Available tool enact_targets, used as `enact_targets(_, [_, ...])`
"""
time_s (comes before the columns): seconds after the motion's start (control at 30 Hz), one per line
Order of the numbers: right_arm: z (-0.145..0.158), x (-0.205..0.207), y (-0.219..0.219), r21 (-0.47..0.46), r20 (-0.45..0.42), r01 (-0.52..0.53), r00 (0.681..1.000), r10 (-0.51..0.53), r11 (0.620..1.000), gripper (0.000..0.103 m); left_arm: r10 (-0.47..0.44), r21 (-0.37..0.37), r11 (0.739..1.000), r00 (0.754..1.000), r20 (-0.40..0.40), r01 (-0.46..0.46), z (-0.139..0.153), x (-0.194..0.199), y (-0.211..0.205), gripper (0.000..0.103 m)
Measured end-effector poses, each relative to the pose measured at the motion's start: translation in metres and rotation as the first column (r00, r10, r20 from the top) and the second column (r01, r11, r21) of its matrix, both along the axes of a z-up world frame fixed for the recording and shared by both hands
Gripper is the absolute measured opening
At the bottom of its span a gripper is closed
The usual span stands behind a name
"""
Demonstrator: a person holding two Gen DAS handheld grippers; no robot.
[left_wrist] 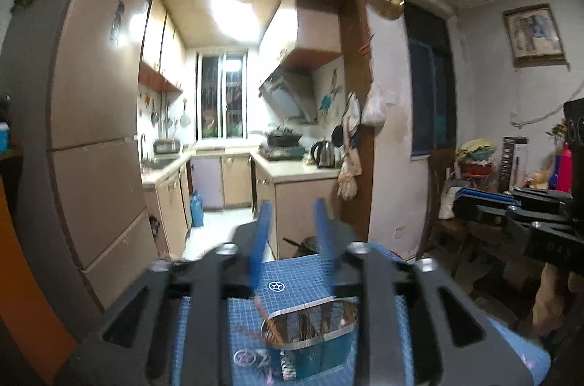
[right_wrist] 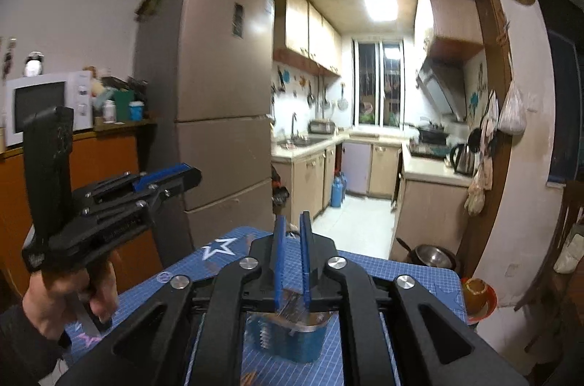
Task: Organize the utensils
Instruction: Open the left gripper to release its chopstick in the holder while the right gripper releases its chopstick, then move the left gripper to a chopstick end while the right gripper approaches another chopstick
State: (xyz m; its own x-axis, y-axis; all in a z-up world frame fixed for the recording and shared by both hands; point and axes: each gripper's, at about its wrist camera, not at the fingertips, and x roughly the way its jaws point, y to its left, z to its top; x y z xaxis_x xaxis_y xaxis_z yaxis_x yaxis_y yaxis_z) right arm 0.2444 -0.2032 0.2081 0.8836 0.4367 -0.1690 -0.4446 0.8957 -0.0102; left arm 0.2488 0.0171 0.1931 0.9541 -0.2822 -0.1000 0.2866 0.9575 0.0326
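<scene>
2 claws over 1 blue holder [left_wrist: 310,338]: left claw [left_wrist: 292,232] apart, right claw [right_wrist: 293,240] nearly together (both empty).

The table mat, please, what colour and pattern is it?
Blue with a white grid and stars; right wrist view.

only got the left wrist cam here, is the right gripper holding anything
Observer: No. The right gripper has its fingers a narrow gap apart, with nothing between the tips.
Operator: what's under it
Observer: The blue utensil holder with a metal rim shows just below the fingers, standing on the blue grid mat.
Operator: anything past the mat on its right
Observer: An orange bowl sits just beyond the mat's right edge, lower than the mat.
</scene>
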Motion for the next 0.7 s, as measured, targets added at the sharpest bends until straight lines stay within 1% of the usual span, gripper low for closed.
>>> enact_targets(0.03, [-0.01,-0.023,-0.004,0.007,0.012,-0.006,1.0,0.006,1.0,0.017,0.004,0.008,1.0,1.0,0.015,-0.004,-0.004,-0.018,0.004,0.045])
enact_targets(0.07, [-0.022,-0.043,-0.006,0.005,0.02,-0.001,1.0,0.001,1.0,0.018,-0.001,0.017,1.0,1.0,0.025,0.001,-0.01,-0.035,0.009,0.047])
enact_targets(0.1, [-0.033,-0.057,-0.007,0.0,0.024,0.007,1.0,-0.007,1.0,0.019,-0.004,0.03,1.0,1.0,0.029,0.003,-0.021,-0.057,0.015,0.047])
enact_targets(0.13, [-0.053,-0.078,-0.008,-0.005,0.017,0.009,1.0,-0.009,1.0,0.019,-0.002,0.034,0.999,1.0,0.02,0.002,-0.032,-0.072,0.021,0.047])
enact_targets(0.17, [-0.068,-0.09,-0.009,-0.004,0.006,0.012,1.0,-0.012,1.0,0.019,-0.006,0.042,0.999,1.0,0.002,0.006,-0.045,-0.084,0.025,0.047])
enact_targets(0.2, [-0.085,-0.102,-0.009,0.0,-0.006,0.019,1.0,-0.019,1.0,0.019,0.001,0.062,0.998,1.0,-0.027,0.001,-0.067,-0.101,0.03,0.047])
enact_targets(0.27, [-0.126,-0.127,-0.006,0.01,-0.059,0.029,0.998,-0.028,1.0,0.019,-0.011,0.082,0.996,0.996,-0.09,0.019,-0.096,-0.113,0.034,0.047])
enact_targets(0.3, [-0.146,-0.136,-0.004,0.016,-0.092,0.031,0.995,-0.029,0.999,0.019,-0.005,0.091,0.996,0.989,-0.149,0.019,-0.121,-0.122,0.035,0.047])
enact_targets(0.37, [-0.182,-0.149,0.005,0.037,-0.164,0.025,0.986,-0.019,0.999,0.018,-0.024,0.081,0.996,0.969,-0.244,0.045,-0.157,-0.129,0.035,0.045])
enact_targets(0.4, [-0.2,-0.155,0.011,0.041,-0.202,0.02,0.979,-0.012,0.999,0.017,-0.028,0.084,0.995,0.96,-0.277,0.053,-0.172,-0.131,0.033,0.044])
enact_targets(0.43, [-0.211,-0.158,0.017,0.04,-0.222,0.016,0.975,-0.007,0.999,0.015,-0.03,0.088,0.994,0.951,-0.309,0.06,-0.187,-0.134,0.03,0.041])
enact_targets(0.5, [-0.237,-0.165,0.032,0.037,-0.282,-0.001,0.959,0.011,0.999,0.015,-0.049,0.077,0.993,0.922,-0.385,0.085,-0.218,-0.136,0.027,0.039])
enact_targets(0.53, [-0.248,-0.166,0.04,0.035,-0.313,-0.017,0.949,0.027,0.999,0.014,-0.046,0.074,0.994,0.911,-0.411,0.083,-0.23,-0.136,0.026,0.038])
enact_targets(0.6, [-0.262,-0.168,0.054,0.025,-0.348,-0.039,0.936,0.045,0.999,0.013,-0.053,0.064,0.994,0.894,-0.444,0.09,-0.245,-0.137,0.025,0.038])
enact_targets(0.63, [-0.268,-0.17,0.06,0.013,-0.358,-0.047,0.932,0.048,0.999,0.013,-0.047,0.072,0.993,0.893,-0.448,0.088,-0.251,-0.139,0.025,0.038])
enact_targets(0.7, [-0.28,-0.167,0.072,-0.008,-0.383,-0.05,0.923,0.043,0.999,0.013,-0.053,0.065,0.993,0.883,-0.465,0.094,-0.259,-0.14,0.025,0.038])
